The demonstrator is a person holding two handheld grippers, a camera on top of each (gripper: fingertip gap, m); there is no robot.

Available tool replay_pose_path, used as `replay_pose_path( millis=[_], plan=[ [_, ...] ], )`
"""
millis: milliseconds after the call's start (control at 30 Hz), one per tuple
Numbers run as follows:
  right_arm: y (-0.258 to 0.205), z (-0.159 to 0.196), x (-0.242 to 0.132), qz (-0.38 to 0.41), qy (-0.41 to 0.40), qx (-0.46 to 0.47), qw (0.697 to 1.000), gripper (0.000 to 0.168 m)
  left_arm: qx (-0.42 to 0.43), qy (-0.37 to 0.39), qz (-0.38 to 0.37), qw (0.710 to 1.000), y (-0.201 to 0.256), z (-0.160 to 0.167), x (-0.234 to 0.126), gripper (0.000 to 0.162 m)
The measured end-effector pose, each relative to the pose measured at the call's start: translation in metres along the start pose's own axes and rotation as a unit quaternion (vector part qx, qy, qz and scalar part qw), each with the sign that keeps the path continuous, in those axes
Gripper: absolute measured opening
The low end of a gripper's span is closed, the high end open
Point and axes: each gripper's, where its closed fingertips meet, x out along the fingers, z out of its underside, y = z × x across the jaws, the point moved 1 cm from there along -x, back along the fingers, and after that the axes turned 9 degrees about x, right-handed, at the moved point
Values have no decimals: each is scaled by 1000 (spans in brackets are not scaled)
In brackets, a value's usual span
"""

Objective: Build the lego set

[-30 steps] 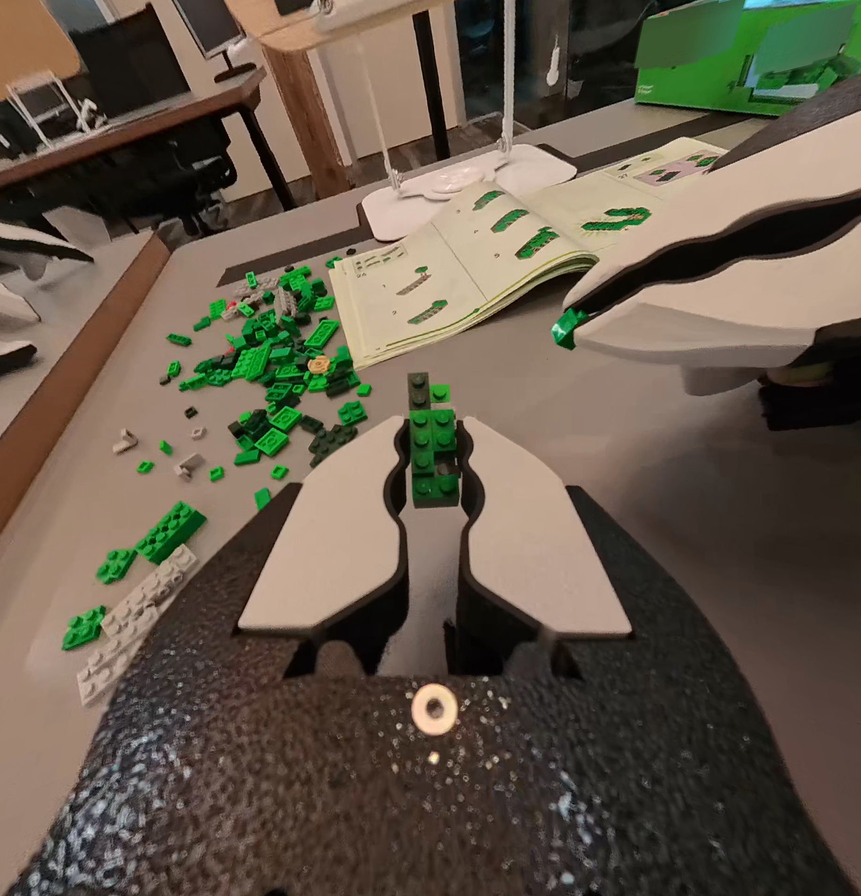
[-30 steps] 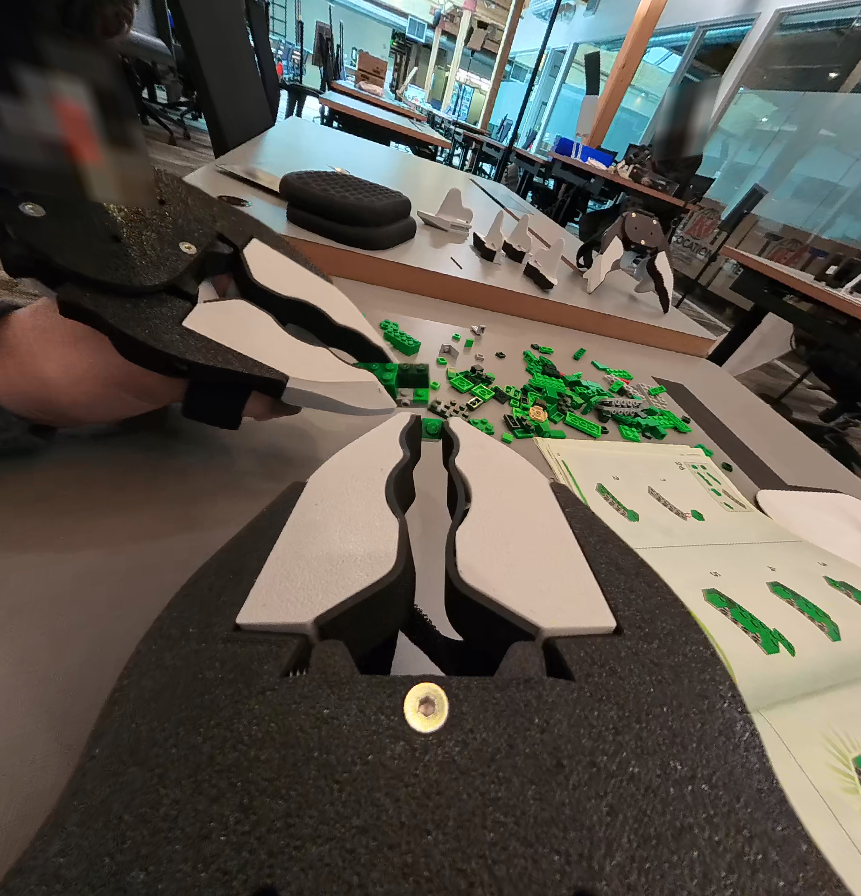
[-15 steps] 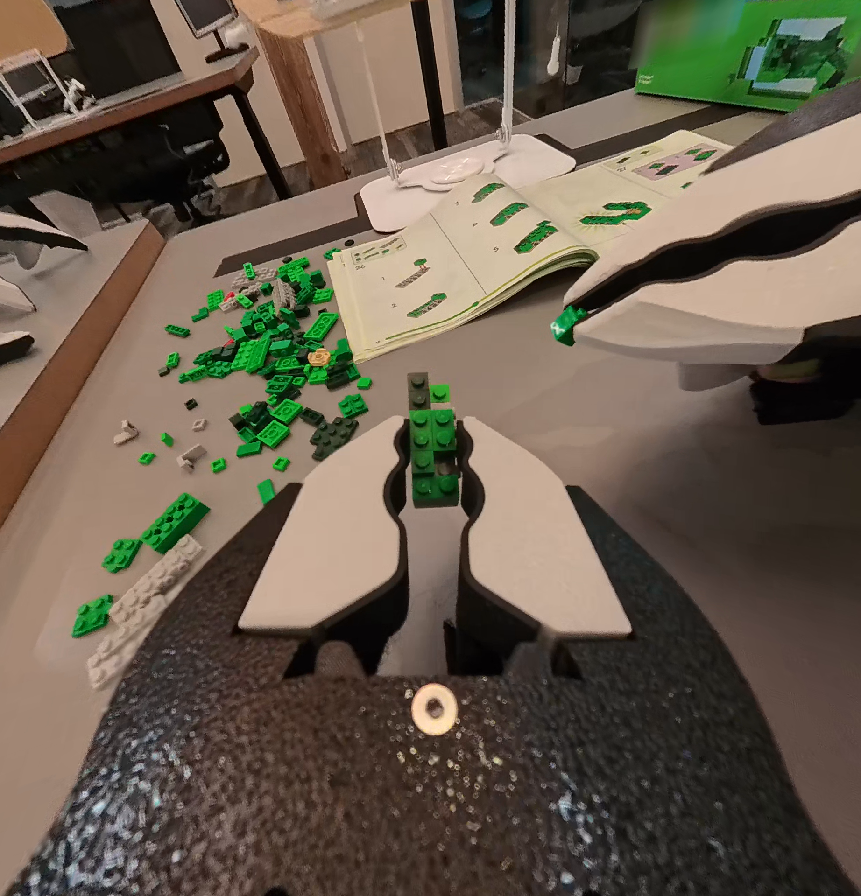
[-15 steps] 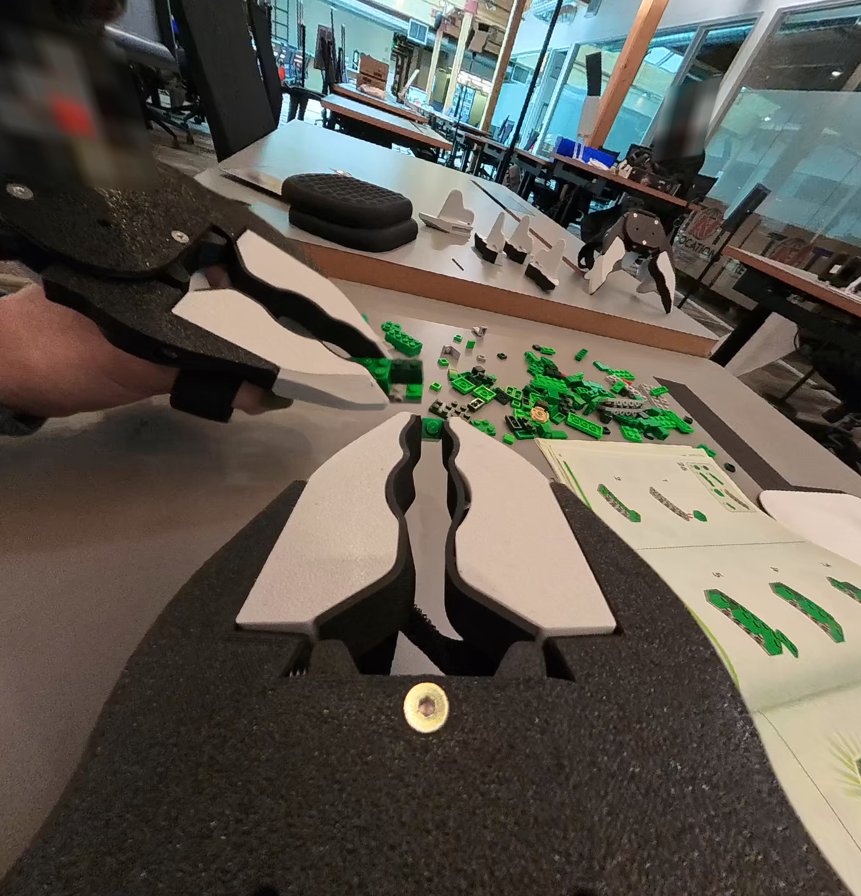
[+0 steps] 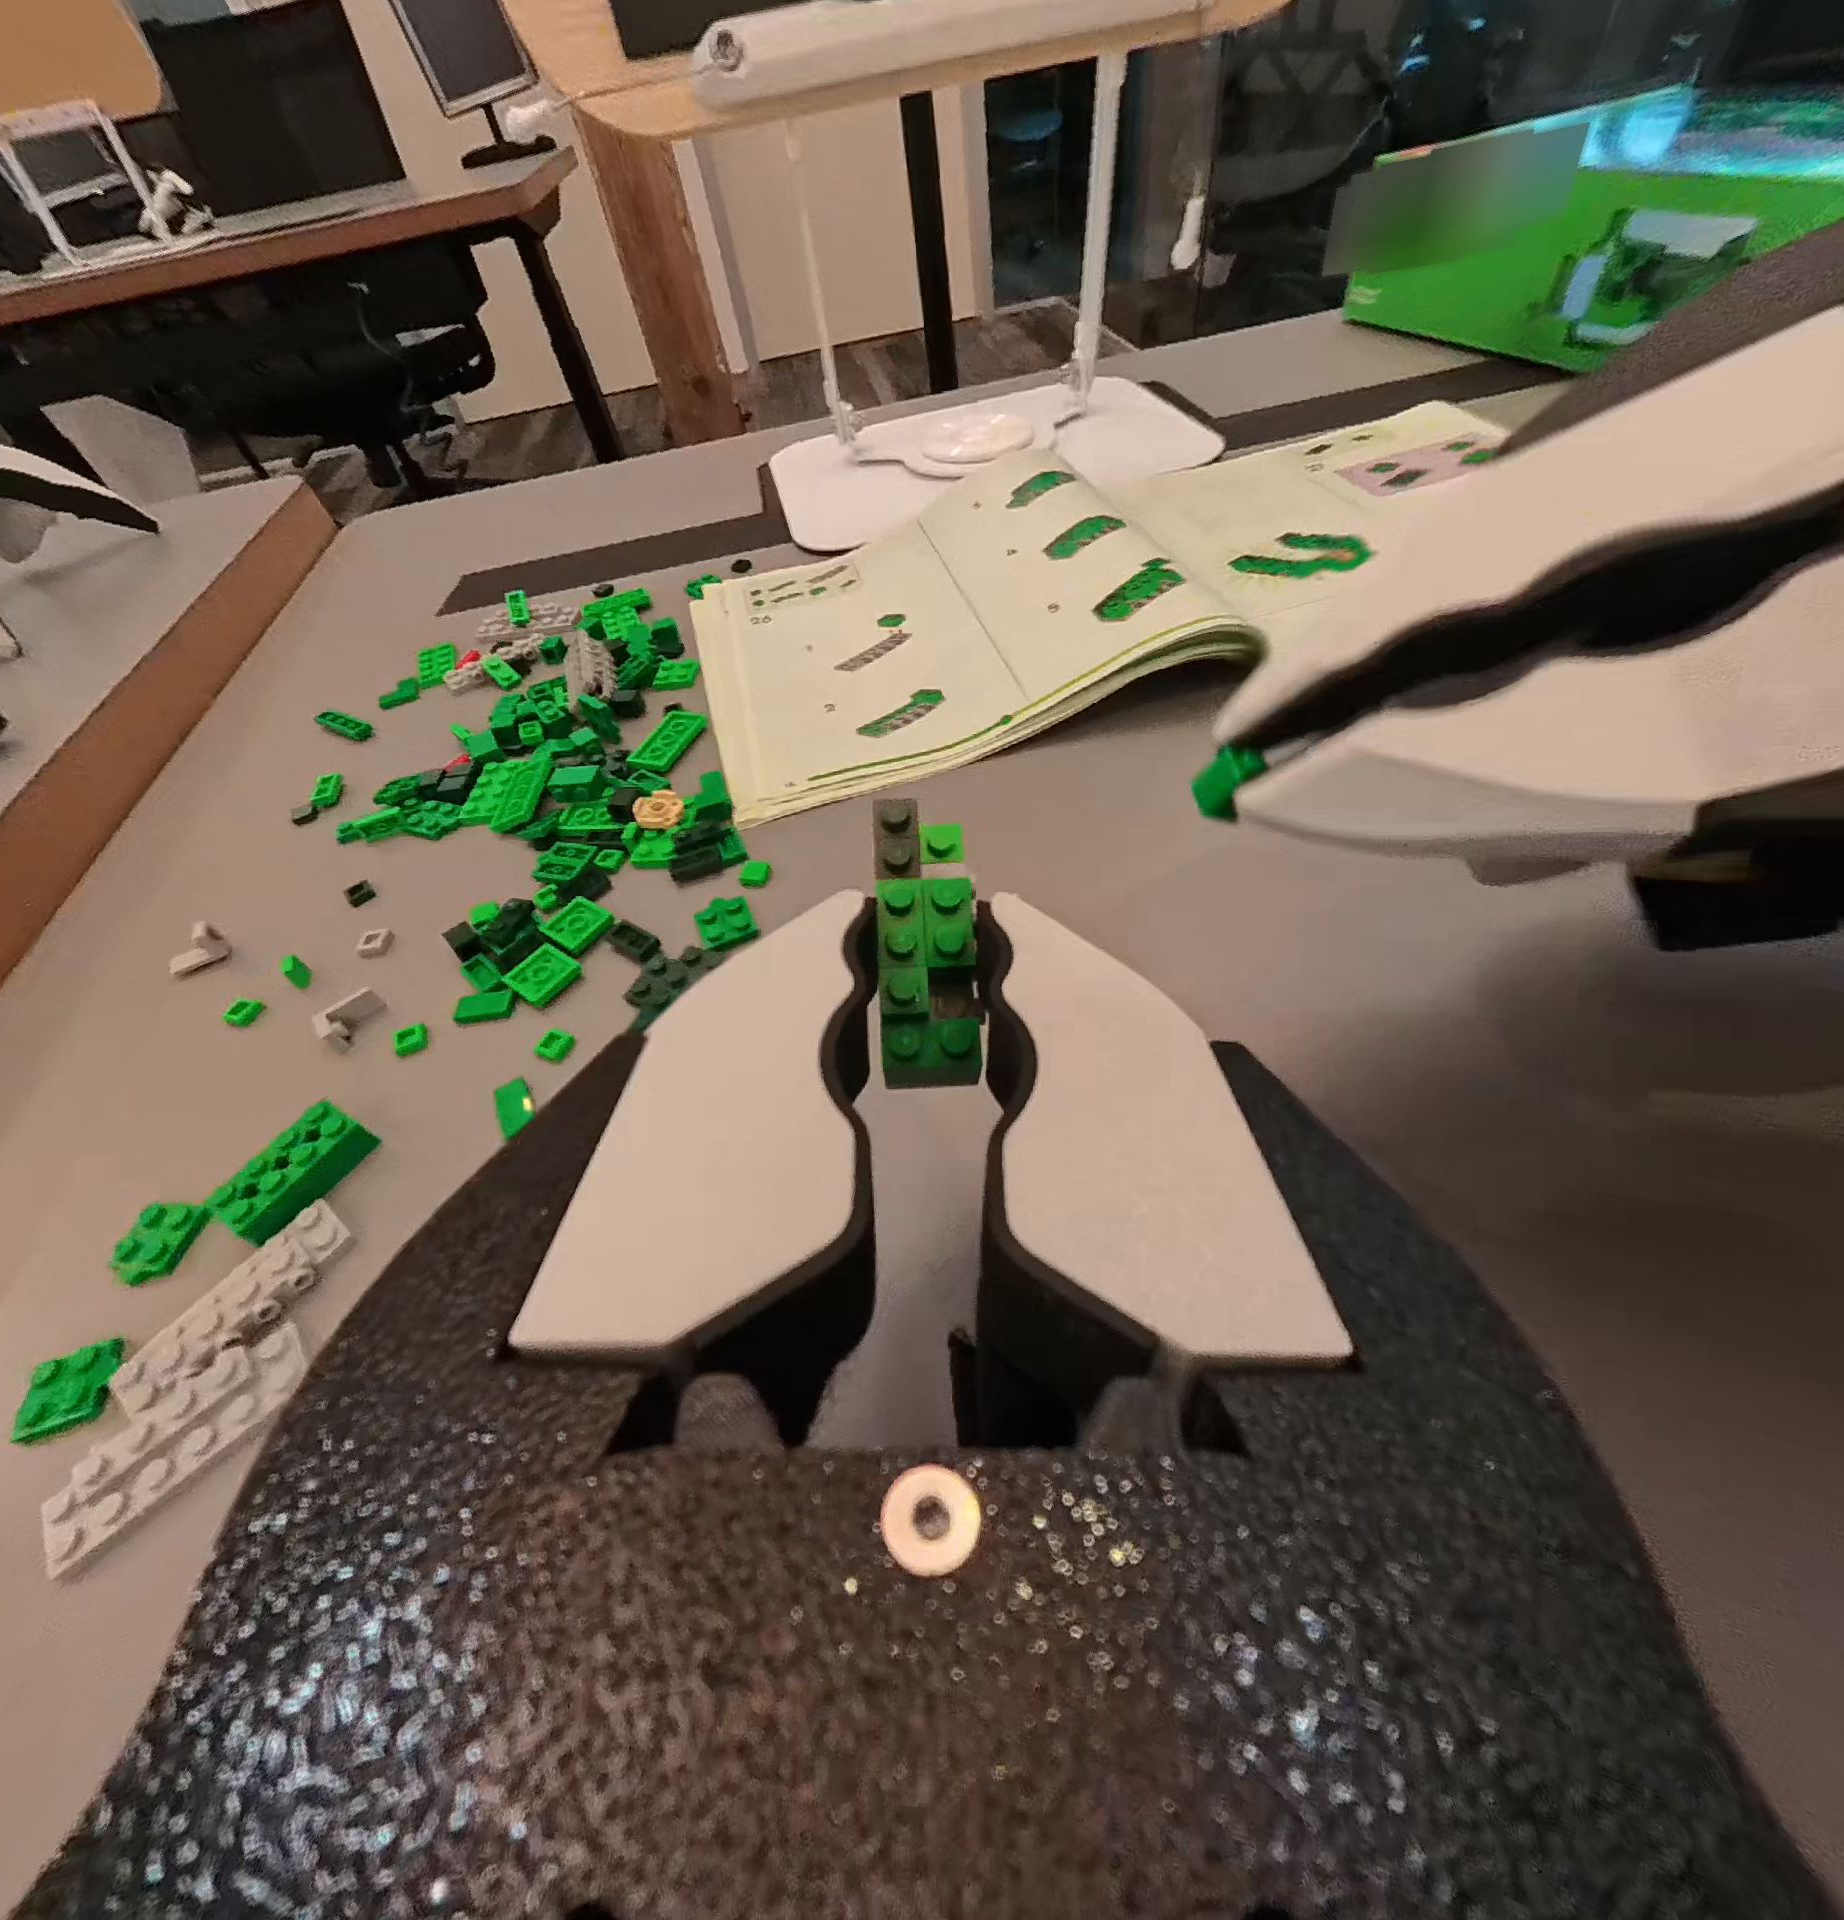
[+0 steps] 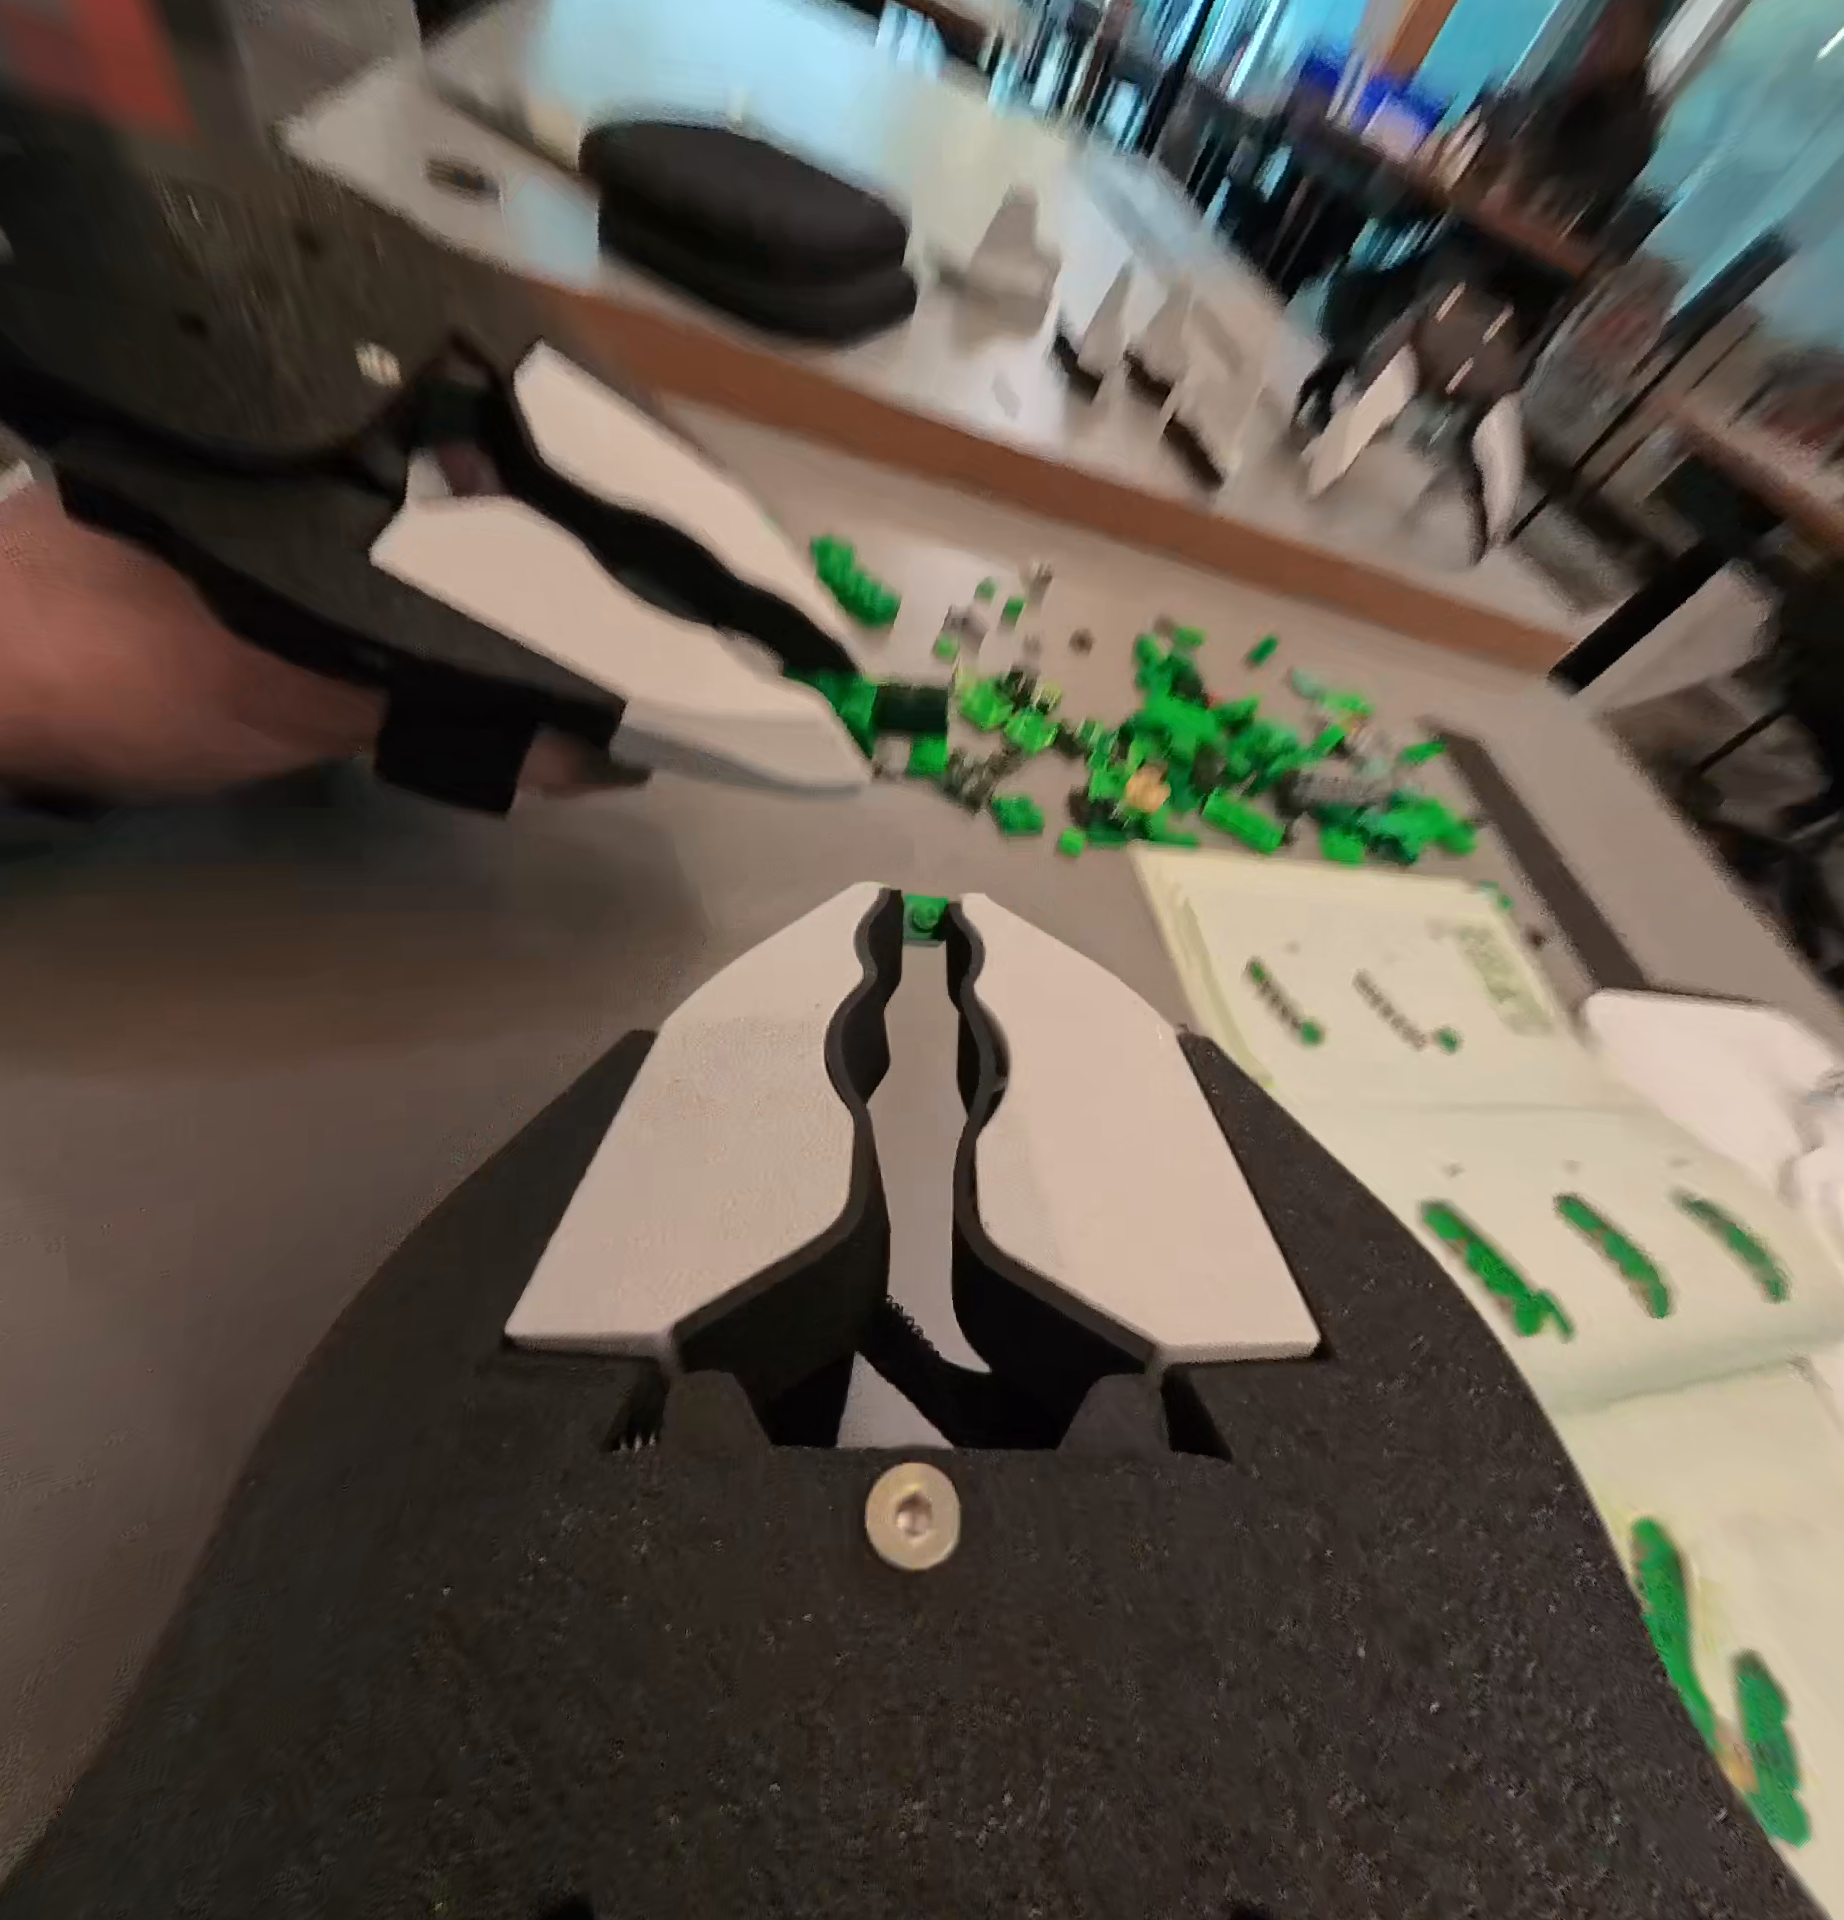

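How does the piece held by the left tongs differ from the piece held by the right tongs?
The left tongs hold a long assembly of several bricks in dark and bright green; the right tongs hold one small bright green brick. The assembly sticks out well past the left tips; the small brick sits right at the right tips. Both are clamped above the table.

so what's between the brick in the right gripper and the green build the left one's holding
Nothing: in the left wrist view, only bare grey table shows behind the gap between the small green brick and the green build.

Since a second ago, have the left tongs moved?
Yes, slightly: left tongs, gripping the green assembly, edged forward toward the instruction booklet, now larger and lower in view.
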Motion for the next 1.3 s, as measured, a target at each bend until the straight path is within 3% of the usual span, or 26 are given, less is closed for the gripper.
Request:
replay_pose_path(
  millis=[133,267,433,533,667,900,1300],
  plan=[
    [-8,32,12,-51,-106,50,992,7,30,-19,-20,999,-8,6,7,17],
    [-12,56,17,-68,-198,41,977,7,48,-35,-16,998,-4,11,7,17],
    [-14,62,15,-83,-237,43,967,8,75,-43,-20,996,0,10,8,17],
    [-14,61,15,-95,-244,52,964,8,77,-43,-19,996,1,11,8,17],
    [-17,55,9,-110,-206,82,969,23,69,-39,-17,997,1,11,8,17],
    [-20,67,-2,-128,-211,70,967,22,72,-33,-16,997,2,9,7,17],
    [-25,65,8,-78,-205,114,969,10,80,-31,-13,996,4,9,8,17]
  ],
)
